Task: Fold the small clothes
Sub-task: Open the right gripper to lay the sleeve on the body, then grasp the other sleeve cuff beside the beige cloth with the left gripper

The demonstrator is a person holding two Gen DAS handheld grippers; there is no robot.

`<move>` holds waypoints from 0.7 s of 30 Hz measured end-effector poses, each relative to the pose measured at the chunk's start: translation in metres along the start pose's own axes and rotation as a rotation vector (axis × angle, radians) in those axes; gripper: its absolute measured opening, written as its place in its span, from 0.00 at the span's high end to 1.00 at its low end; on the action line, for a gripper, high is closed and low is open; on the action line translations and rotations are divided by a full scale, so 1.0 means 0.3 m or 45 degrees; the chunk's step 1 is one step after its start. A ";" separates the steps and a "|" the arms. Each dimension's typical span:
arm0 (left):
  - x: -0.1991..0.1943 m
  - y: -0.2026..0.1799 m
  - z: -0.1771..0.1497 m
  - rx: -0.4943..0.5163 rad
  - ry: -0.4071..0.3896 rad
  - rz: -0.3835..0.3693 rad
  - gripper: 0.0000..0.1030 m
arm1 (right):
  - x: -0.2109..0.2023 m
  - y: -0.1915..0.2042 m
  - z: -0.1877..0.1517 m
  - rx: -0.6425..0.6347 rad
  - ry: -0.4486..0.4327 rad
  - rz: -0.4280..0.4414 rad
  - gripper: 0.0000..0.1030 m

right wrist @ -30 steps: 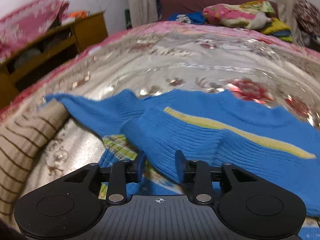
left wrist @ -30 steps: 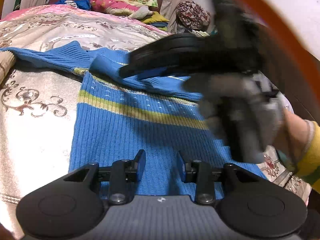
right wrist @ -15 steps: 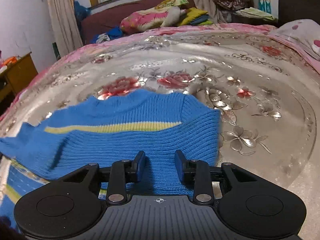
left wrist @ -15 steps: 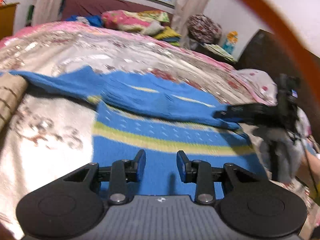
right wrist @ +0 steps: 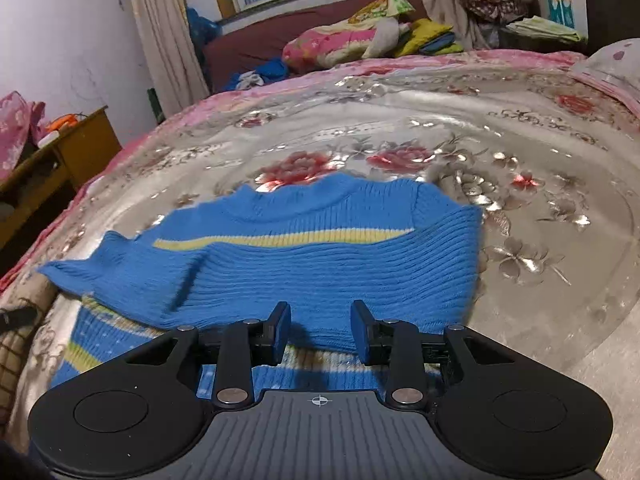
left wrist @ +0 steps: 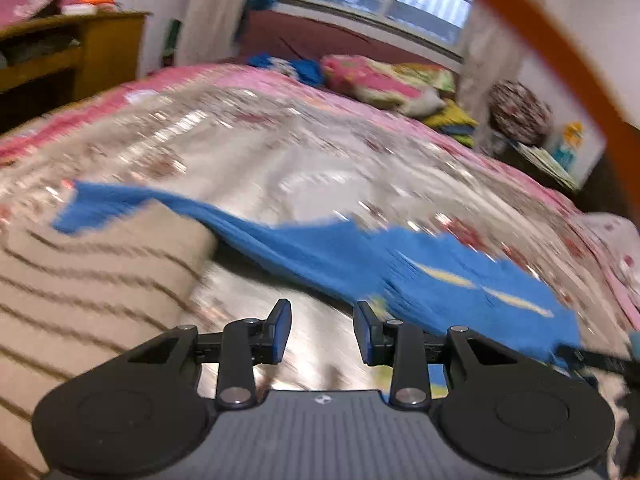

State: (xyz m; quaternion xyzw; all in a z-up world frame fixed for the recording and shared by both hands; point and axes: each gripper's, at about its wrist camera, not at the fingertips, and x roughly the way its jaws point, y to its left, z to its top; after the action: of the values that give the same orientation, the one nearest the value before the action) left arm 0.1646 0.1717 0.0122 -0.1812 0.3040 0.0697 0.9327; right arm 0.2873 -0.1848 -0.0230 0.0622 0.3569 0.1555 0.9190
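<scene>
One garment matters here — a small blue ribbed-knit sweater with a pale yellow stripe [right wrist: 320, 256], lying on the shiny floral satin bedspread [right wrist: 520, 184] just ahead of my right gripper [right wrist: 319, 332]. Its near edge lies under and between my right jaws, but the pads stand apart and pinch nothing; my right gripper is released. My left gripper [left wrist: 322, 332] is likewise unclenched, with only bare bedspread between its jaws and the sweater up and to the right of it.

Judging by the knit, the sweater is soft, light and floppy. It will drape and stretch rather than hold a shape, and on this slick cloth it will probably slide if I drag it. Its top part looks folded down over the striped lower body, and one long sleeve [right wrist: 80, 268] trails off to my left. I would pinch that sleeve at its cuff end, or take the doubled fold edge at a corner, both layers together, so nothing peels apart.

For edges: the right side of the sweater ends cleanly, with open bedspread beyond my right gripper and ahead of it — plenty of room to swing a fold. To the left it is tighter: a beige cloth with thin brown stripes [left wrist: 92, 288] lies beside my left gripper, and the sleeve tip lies over it.
</scene>
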 end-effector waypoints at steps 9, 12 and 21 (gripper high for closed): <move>-0.036 0.238 0.137 -0.107 -0.068 0.188 0.62 | -0.009 0.050 -0.009 -0.006 -0.006 0.070 0.68; -0.029 0.327 0.166 -0.193 -0.085 0.222 0.62 | -0.018 0.085 -0.008 -0.022 -0.012 0.091 0.68; 0.135 0.544 0.204 -0.498 0.022 0.262 0.62 | -0.027 0.199 0.008 -0.067 -0.009 0.185 0.68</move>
State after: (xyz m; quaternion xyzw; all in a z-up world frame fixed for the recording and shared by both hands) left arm 0.1912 0.3468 -0.0140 -0.3273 0.3094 0.2206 0.8651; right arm 0.2688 -0.1311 -0.0025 0.0643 0.3441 0.2310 0.9078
